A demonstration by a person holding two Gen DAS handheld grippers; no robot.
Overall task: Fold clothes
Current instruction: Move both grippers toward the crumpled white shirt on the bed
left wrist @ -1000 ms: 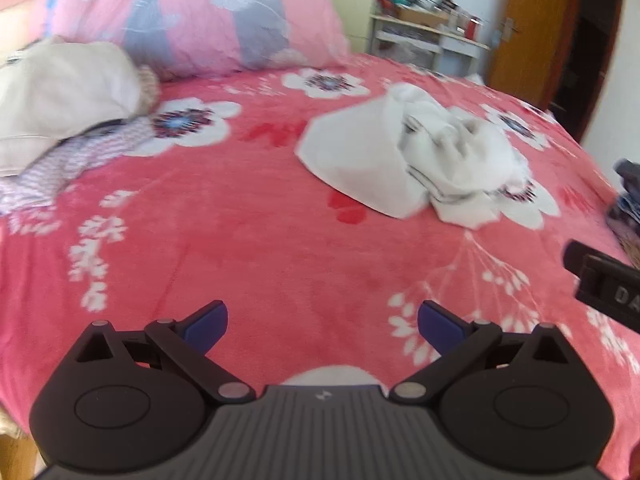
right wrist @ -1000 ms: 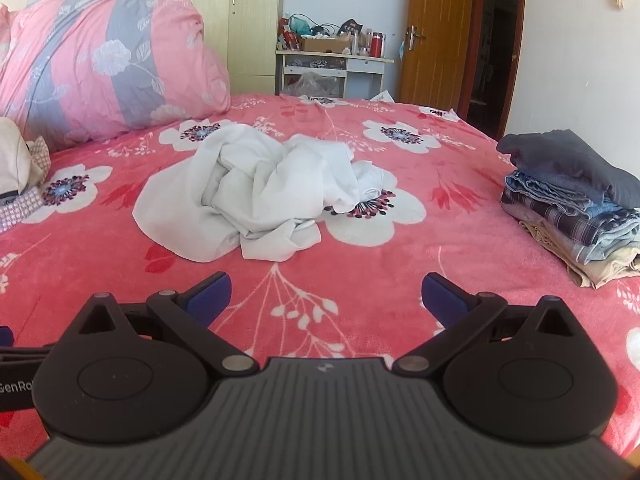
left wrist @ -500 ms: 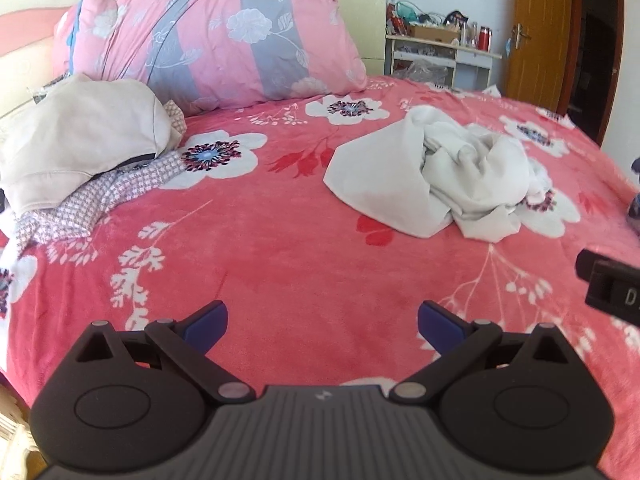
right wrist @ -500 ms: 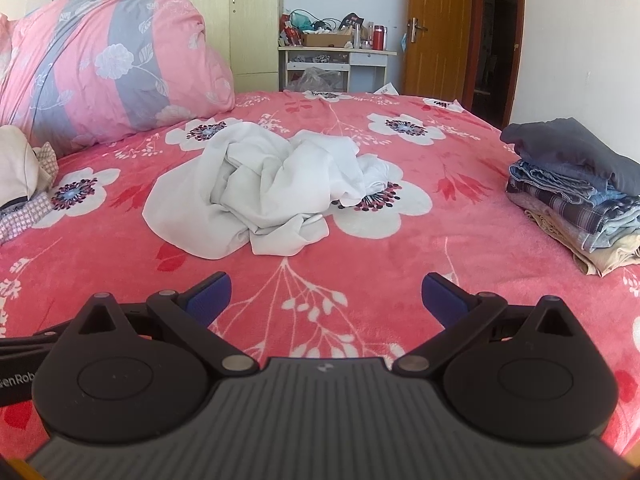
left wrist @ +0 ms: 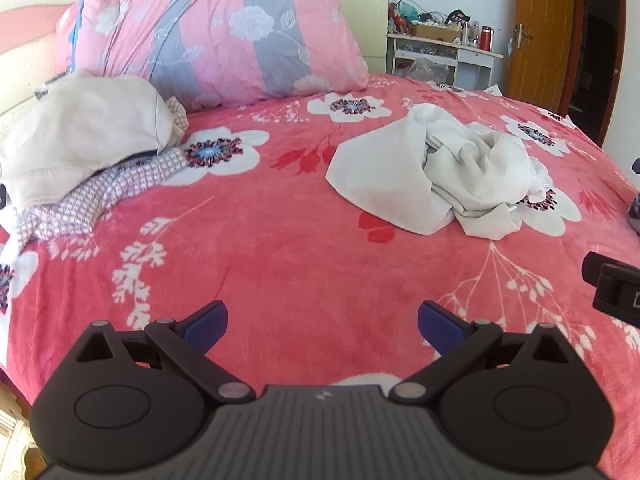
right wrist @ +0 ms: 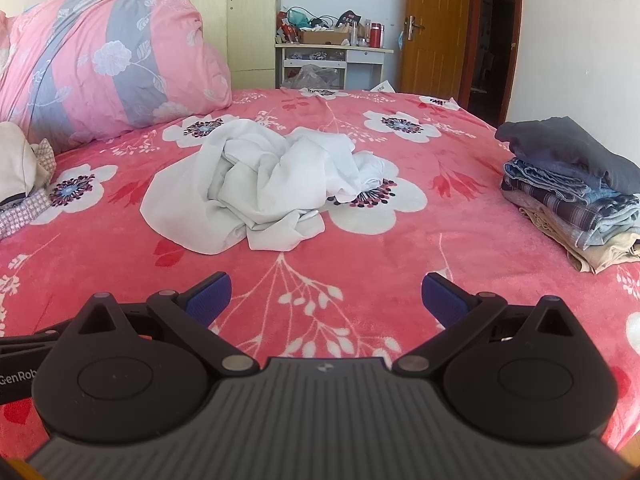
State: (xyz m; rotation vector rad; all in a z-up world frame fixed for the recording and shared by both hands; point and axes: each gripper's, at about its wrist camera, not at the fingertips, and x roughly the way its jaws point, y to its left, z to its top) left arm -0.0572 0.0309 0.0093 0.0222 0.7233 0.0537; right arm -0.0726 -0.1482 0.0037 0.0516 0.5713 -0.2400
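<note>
A crumpled white garment (left wrist: 436,176) lies in a heap in the middle of the red flowered bed; it also shows in the right wrist view (right wrist: 264,188). My left gripper (left wrist: 322,324) is open and empty, above the bed's near part, well short of the garment. My right gripper (right wrist: 326,298) is open and empty, also short of the garment. A stack of folded clothes (right wrist: 576,196) sits at the bed's right side. An unfolded pile of beige and checked clothes (left wrist: 80,148) lies at the left.
A big pink and grey pillow (left wrist: 224,36) leans at the head of the bed. A cluttered white desk (right wrist: 332,56) and a wooden door (right wrist: 436,28) stand beyond the bed. The right gripper's body (left wrist: 616,288) shows at the left view's right edge.
The left gripper's view has tilted up and pulled back, so the pillow and left pile show more fully. The right gripper drifted slightly. Both stay open; the garment has not moved.
</note>
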